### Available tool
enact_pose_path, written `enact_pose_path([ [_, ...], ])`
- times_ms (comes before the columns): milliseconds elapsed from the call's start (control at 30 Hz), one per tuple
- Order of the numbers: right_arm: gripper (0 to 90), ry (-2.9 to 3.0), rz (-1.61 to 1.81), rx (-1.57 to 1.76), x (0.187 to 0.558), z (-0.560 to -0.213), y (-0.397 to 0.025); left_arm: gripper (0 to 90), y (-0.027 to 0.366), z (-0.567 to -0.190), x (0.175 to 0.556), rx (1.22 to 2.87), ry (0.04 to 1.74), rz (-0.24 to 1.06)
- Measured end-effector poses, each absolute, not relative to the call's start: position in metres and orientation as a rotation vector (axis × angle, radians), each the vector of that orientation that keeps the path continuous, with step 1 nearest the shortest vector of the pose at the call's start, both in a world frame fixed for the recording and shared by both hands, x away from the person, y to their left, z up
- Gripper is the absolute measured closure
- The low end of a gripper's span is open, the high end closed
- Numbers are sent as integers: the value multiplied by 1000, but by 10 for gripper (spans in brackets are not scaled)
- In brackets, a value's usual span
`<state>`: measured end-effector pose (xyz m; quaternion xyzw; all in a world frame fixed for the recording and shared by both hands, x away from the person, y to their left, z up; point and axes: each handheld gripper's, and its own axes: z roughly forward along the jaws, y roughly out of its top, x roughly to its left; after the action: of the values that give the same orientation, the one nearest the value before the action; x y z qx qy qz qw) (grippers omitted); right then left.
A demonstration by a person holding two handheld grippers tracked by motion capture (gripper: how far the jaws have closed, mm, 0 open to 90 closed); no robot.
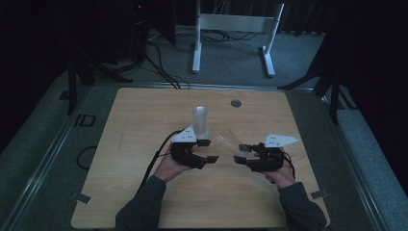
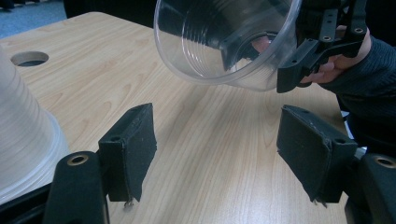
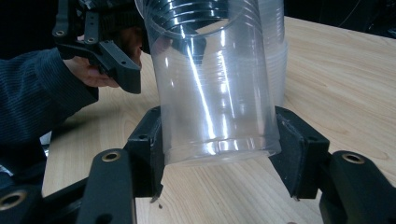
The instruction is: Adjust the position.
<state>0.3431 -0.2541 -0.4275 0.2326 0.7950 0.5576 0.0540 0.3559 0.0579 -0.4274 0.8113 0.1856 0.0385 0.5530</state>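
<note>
Clear plastic cup (image 3: 215, 88) tilted off table (image 1: 144, 192), base clamped in R gripper (image 3: 219, 154), L gripper (image 2: 215, 154) wide open, empty, near cup stack (image 1: 200, 121) mid-table.

Dim lab or studio: wooden table (image 1: 144, 192), tripod legs (image 1: 77, 72), floor cables (image 1: 159, 62), white frame stand (image 1: 233, 29).

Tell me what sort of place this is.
Probably a lab or recording room, not a home. A bare wooden table stands on grey carpet, black stands and loose cables ring it in the dark, and the right claw grips a clear plastic cup.
</note>
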Motion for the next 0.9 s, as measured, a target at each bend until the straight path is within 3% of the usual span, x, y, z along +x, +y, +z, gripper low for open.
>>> enact_pose_path([
  [900, 419, 2342, 1792, 735, 342, -429, -256, 271, 46, -424, 358, 1877, 437, 81],
])
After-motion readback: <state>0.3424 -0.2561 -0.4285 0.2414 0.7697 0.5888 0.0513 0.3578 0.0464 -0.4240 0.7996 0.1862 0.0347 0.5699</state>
